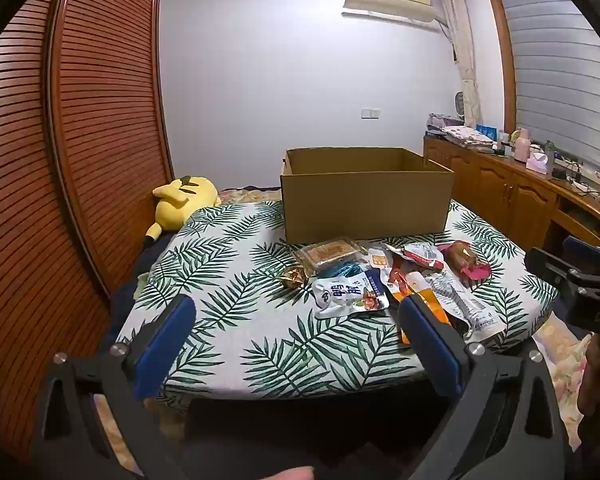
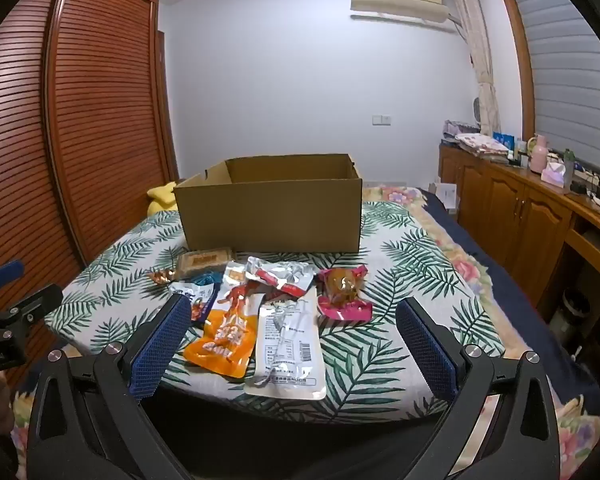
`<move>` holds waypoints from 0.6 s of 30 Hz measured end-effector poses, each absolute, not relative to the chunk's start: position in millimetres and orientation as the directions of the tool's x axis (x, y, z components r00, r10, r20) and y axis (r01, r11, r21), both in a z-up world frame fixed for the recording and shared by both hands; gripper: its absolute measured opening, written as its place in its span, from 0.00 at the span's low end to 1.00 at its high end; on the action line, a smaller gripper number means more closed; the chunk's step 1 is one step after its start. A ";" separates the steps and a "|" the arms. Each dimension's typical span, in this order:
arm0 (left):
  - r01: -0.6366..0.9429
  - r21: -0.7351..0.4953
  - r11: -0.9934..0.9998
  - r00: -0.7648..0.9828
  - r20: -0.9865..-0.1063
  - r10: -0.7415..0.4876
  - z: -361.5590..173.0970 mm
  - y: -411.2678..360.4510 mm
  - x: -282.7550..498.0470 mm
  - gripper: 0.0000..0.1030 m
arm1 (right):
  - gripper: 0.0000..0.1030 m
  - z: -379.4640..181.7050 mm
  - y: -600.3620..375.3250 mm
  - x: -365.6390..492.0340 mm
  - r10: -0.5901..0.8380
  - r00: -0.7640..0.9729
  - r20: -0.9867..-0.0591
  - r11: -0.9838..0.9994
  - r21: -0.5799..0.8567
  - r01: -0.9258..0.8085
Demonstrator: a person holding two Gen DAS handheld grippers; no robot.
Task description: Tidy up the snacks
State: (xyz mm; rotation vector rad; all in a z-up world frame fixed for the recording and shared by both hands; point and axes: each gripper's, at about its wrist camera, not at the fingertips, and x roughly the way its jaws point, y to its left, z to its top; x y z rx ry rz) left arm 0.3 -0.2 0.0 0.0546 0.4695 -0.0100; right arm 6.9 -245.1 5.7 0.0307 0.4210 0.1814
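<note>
While both black, blue-padded tools are held short of the leaf-print table, the left gripper [image 1: 296,320] and right gripper [image 2: 294,320] are spread wide, nothing clamped — the heap of foil and plastic snack packets [image 2: 260,304] is seen just before the open brown cardboard box [image 2: 272,208].

Both wrist cameras looked slightly downward from the near edge of the leaf-print table [image 1: 228,280]. The left sat further left; both shared the cardboard box [image 2: 272,216].

Dim, even indoor light, soft shadows, strong fisheye bending and dark vignetting at edges.
</note>
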 end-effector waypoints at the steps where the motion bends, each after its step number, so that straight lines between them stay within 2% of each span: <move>1: 0.022 0.049 0.999 0.892 -0.452 0.002 0.0 -0.2 0.3 0.99 | 1.00 5.6 -245.0 6.7 0.183 0.898 -0.401 0.983 0.068 -0.170; 18: 0.020 0.045 0.999 0.895 -0.445 0.002 -0.9 -3.4 1.5 1.00 | 1.00 4.7 -246.3 7.1 0.180 0.899 -0.399 0.984 0.065 -0.169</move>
